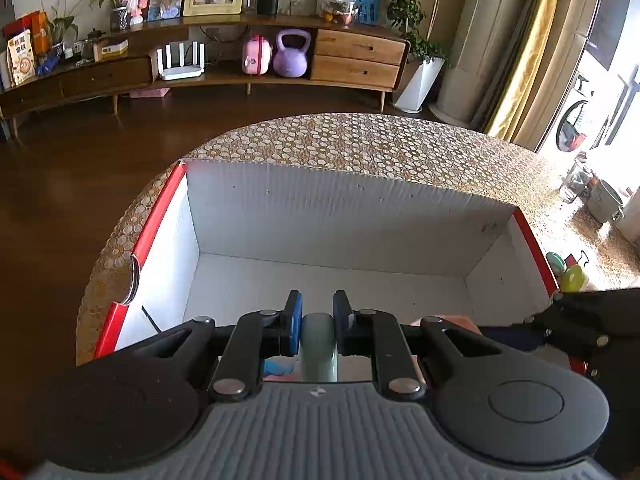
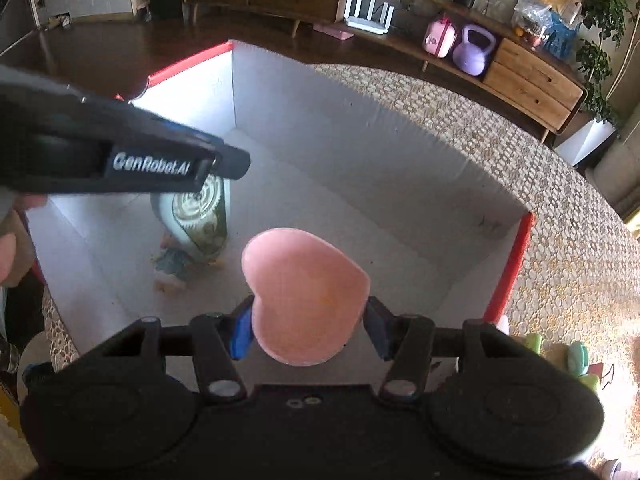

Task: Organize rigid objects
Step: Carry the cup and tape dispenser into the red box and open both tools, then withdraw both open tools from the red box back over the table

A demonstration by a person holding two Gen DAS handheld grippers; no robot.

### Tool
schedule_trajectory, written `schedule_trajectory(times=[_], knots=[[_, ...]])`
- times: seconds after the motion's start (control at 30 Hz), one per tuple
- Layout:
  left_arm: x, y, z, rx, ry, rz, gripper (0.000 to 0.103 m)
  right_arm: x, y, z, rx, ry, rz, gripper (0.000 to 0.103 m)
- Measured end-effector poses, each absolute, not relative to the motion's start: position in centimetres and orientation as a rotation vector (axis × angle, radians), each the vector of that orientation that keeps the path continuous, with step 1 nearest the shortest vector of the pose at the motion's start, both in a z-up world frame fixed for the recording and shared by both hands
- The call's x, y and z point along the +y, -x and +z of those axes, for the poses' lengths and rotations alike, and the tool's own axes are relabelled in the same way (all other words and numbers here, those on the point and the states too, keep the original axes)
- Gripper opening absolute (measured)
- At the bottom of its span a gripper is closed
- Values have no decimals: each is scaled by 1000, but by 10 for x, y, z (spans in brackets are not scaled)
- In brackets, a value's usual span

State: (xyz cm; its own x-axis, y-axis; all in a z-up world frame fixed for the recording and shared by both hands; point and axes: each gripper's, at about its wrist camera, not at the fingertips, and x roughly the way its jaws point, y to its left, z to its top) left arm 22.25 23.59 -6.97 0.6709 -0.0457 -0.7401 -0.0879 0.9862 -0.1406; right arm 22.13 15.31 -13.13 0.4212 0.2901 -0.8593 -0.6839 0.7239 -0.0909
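My right tool (image 2: 310,326) pinches the pink heart-shaped rigid dish (image 2: 306,296) above the white corrugated box with red rim (image 2: 508,272). My left tool (image 1: 316,322) pinches a pale green patterned bottle (image 2: 196,220) low at the box's left side. The open floor lies ahead of the heart and to its right; the next release belongs there.

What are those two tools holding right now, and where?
Right tool pinches the pink heart by its sides; left tool clamps the pale green figurine near its top.
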Motion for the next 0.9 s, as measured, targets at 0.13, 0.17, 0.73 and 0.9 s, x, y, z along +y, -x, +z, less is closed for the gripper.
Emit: schedule_trajectory(times=[0.13,0.17,0.73,0.9], knots=[[235,-223,-70,848,182,23,16,148,-221,-126,944,441,645,64],[235,-222,-70,852,188,18,16,145,-220,-124,941,430,649,65],[222,-189,-67,895,172,22,17,110,-183,-81,867,360,719,66],[214,-178,-58,871,164,20,17,90,-174,-66,844,316,725,68]])
